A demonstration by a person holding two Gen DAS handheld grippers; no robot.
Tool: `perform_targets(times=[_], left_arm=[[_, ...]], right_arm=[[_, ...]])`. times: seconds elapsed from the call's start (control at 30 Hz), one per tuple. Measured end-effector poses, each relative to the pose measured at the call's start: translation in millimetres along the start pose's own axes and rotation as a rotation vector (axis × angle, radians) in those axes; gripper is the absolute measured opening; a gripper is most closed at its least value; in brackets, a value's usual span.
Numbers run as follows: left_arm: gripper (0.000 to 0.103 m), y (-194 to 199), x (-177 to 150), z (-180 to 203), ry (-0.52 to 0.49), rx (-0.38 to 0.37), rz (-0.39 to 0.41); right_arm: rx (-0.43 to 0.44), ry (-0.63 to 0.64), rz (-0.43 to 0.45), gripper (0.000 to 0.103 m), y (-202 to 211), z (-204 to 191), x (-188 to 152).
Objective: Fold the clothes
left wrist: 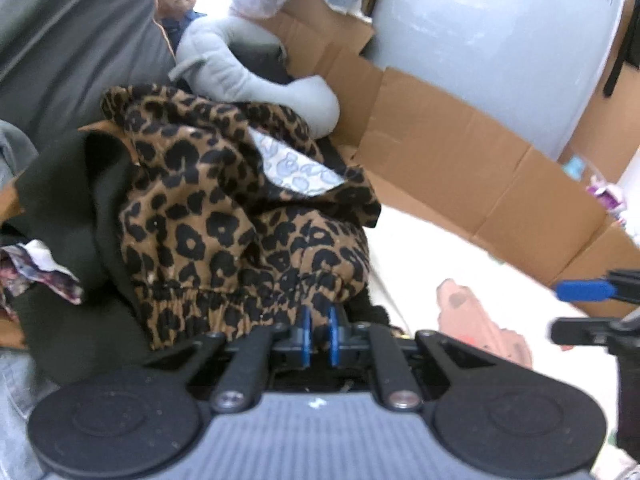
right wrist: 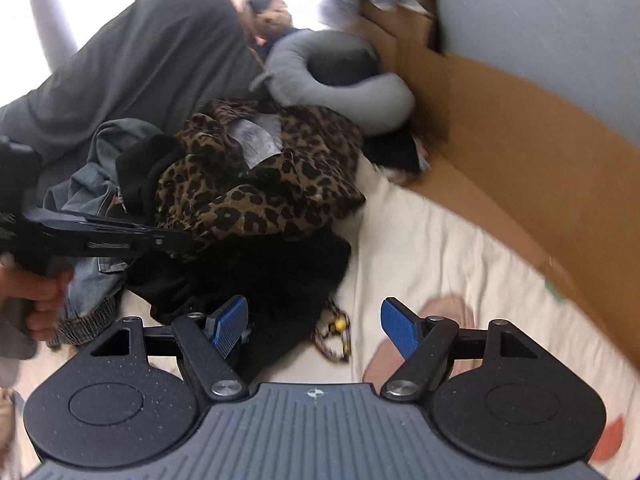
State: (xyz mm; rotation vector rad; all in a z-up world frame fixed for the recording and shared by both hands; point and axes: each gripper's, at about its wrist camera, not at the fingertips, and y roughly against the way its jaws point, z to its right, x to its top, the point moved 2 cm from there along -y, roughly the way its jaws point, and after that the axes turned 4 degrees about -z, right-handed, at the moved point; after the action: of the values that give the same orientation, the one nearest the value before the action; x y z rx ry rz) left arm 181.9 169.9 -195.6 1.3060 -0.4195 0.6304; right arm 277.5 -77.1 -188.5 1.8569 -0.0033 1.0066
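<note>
A leopard-print garment [left wrist: 224, 208] lies crumpled on top of a clothes pile. My left gripper [left wrist: 320, 330] is shut on its elastic gathered hem, with the cloth pinched between the blue pads. In the right wrist view the same leopard garment [right wrist: 260, 176] sits mid-frame, and the left gripper [right wrist: 188, 245] reaches into its lower edge, held by a hand [right wrist: 36, 300]. A black garment [right wrist: 260, 280] lies beneath it. My right gripper [right wrist: 314, 326] is open and holds nothing, hovering over the black cloth's edge and the cream sheet [right wrist: 440, 260]. The right gripper [left wrist: 576, 310] also shows at the left wrist view's right edge.
Grey-blue denim [right wrist: 88, 184] lies left of the pile. A grey curved pillow [right wrist: 340, 68], a teddy bear [right wrist: 272, 16] and a dark pillow [right wrist: 140, 60] sit behind. Cardboard [right wrist: 520, 152] walls the right side. A small patterned band [right wrist: 334, 336] lies on the sheet.
</note>
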Motion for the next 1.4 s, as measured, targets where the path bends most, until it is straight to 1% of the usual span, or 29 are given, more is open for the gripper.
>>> perform_targets(times=[0.13, 0.3, 0.43, 0.57, 0.67, 0.73, 0.83, 1.03, 1.4], left_arm=[[0.009, 25.9, -7.1, -3.0, 0.028, -0.029, 0.023], [0.009, 59.0, -5.2, 1.7, 0.064, -0.07, 0.055], [0.009, 74.5, -2.7, 3.7, 0.075, -0.093, 0.069], [0.008, 84.4, 0.2, 7.4, 0.059, -0.111, 0.067], [0.008, 90.3, 2.8, 8.6, 0.047, -0.126, 0.061], [0.008, 100.5, 2.6, 13.5, 0.016, -0.163, 0.061], [0.008, 113.3, 3.5, 20.5, -0.011, -0.18, 0.054], [0.008, 140.0, 0.0, 31.9, -0.058, -0.2, 0.037], [0.008, 190.3, -6.3, 38.7, -0.089, -0.236, 0.023]], right_arm=[[0.013, 0.085, 0.021, 0.077, -3.8, -17.1, 15.1], [0.038, 0.187, 0.054, 0.077, -6.5, -43.4, 33.8], [0.053, 0.259, 0.081, 0.077, -9.1, -66.6, 46.1], [0.059, 0.333, 0.103, 0.077, -7.9, -89.0, 52.2], [0.06, 0.384, 0.118, 0.077, -2.1, -102.7, 53.5], [0.067, 0.419, 0.126, 0.077, 3.9, -112.3, 52.2], [0.069, 0.478, 0.137, 0.077, 14.7, -127.1, 49.8], [0.066, 0.612, 0.165, 0.077, 35.2, -157.4, 45.5], [0.037, 0.801, 0.223, 0.077, 76.1, -203.5, 30.7]])
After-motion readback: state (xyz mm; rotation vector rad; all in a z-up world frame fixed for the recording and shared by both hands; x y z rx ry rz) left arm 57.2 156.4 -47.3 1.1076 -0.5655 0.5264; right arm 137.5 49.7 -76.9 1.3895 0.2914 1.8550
